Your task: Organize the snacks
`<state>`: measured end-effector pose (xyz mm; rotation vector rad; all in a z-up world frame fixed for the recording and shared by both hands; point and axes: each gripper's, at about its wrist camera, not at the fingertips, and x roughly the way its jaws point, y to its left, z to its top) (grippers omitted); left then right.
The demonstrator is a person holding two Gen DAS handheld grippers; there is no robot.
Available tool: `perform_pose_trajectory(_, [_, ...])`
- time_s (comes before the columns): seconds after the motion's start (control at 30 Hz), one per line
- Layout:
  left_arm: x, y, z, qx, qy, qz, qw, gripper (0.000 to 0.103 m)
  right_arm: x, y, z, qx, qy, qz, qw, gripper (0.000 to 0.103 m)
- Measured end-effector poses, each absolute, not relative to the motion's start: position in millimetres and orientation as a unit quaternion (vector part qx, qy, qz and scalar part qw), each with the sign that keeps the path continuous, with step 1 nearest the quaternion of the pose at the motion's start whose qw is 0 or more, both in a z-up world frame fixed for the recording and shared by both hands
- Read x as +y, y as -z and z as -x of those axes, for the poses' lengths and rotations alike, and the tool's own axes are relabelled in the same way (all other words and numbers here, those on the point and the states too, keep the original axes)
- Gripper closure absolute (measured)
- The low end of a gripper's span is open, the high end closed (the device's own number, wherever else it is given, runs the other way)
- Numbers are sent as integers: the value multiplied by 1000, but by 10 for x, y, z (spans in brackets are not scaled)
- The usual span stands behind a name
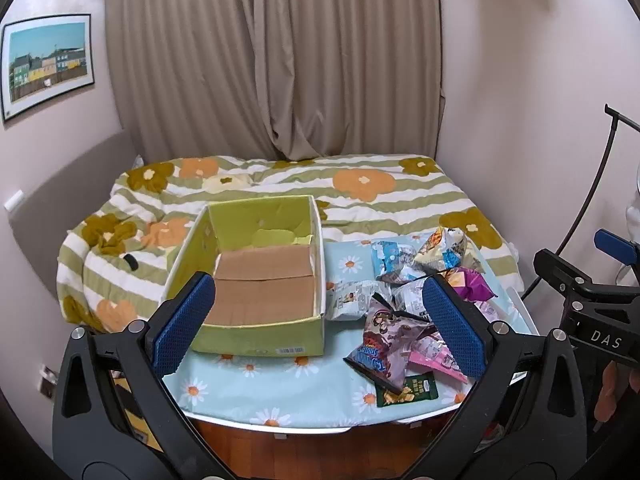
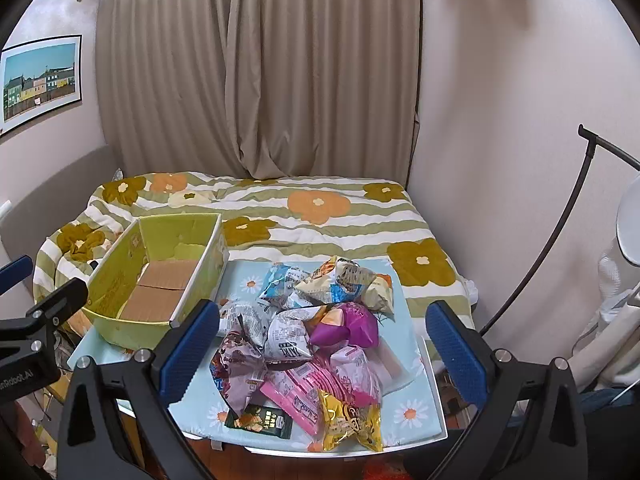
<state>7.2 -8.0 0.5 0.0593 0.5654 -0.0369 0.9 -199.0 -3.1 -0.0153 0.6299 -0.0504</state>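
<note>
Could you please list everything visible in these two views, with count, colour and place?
Box: one, green, empty, left on the table.
Snack packets: a heap, count unclear; purple, pink, yellow, white, blue; right of the box.
Green packet: one, dark green, at the heap's near edge.
Table: one, light blue daisy cover, against the bed.
Bed: one, green-striped flowered quilt, behind the table.
Curtain: one, beige, back wall.
Picture: one, coloured houses, left wall.
Left tongs: black, blue pads, open, empty.
Right tongs: same, open, empty.
</note>
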Motion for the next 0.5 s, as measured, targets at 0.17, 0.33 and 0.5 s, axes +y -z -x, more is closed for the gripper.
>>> perform_pose_trajectory(0.17, [-79, -23, -101, 279, 21, -30, 960, 1, -2010, 25, -52, 311, 26, -1, 950, 0])
perform_pose_trajectory(0.33, [-78, -37, -113, 280, 21, -30, 959, 1, -2015, 37, -58, 311, 27, -2, 950, 0])
perform_pose_trajectory(0.5, [-78, -36, -113, 280, 20, -29, 959, 1, -2013, 31, -62, 311, 29, -1, 950, 0])
